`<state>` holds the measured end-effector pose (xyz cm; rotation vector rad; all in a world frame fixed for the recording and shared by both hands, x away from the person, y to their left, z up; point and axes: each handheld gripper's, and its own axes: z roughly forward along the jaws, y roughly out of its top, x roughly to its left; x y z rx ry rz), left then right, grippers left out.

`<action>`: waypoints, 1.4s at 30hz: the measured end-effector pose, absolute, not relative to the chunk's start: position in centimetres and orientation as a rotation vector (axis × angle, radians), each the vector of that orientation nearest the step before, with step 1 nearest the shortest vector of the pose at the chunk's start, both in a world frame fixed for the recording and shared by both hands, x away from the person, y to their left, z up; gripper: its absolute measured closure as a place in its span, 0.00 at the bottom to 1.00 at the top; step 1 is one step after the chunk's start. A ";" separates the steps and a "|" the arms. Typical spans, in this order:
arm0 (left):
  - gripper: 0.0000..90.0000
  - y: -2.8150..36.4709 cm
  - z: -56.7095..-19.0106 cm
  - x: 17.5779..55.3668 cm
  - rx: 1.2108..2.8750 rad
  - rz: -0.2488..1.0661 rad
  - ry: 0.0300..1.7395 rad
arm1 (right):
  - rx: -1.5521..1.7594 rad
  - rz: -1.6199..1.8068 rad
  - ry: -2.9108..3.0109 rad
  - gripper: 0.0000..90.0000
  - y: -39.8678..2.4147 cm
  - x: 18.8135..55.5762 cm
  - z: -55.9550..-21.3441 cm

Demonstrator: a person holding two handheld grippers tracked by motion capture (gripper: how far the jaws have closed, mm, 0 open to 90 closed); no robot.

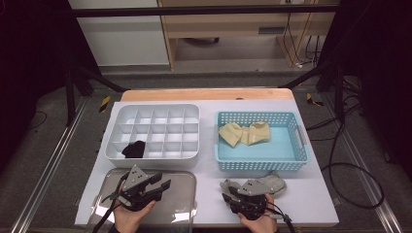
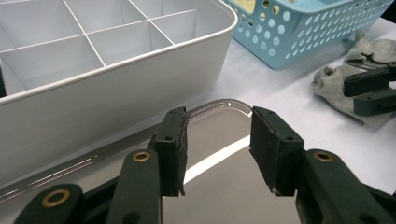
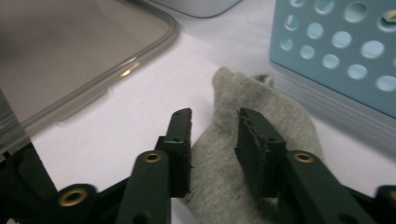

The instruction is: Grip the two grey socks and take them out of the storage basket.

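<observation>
**Right gripper over the grey sock**

The soft grey fabric sock (image 3: 254, 135) lies flat near the tabletop's front edge, touching the perforated light-blue plastic basket (image 1: 262, 165). The right gripper (image 3: 214, 135) has its jaws apart above it, gripping nothing. The left gripper (image 2: 218, 140) stands open over the shiny metal tray (image 2: 219, 121).

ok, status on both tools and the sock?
Left tool open, empty, over tray. Right tool open over grey sock, not gripping. Nothing in the way.
</observation>
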<state>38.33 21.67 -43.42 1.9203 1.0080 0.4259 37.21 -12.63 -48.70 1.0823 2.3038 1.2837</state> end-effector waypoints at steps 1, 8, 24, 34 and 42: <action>0.62 21.6 -43.5 38.3 1.924 0.424 1.007 | 1.095 1.274 2.307 0.85 -12.9 37.3 -48.7; 0.62 21.5 -43.6 38.4 1.931 0.420 1.006 | 1.172 1.284 2.324 1.00 -14.1 37.5 -48.4; 0.62 21.1 -43.9 38.4 1.938 0.409 1.003 | 1.154 1.302 2.202 0.78 -15.5 39.3 -47.7; 0.63 19.8 -44.0 38.4 1.958 0.374 0.972 | 1.220 1.324 2.228 0.96 -17.8 39.0 -47.4; 0.62 16.4 -43.9 38.5 2.007 0.333 0.904 | 1.227 1.206 2.247 0.89 -18.8 39.1 -48.3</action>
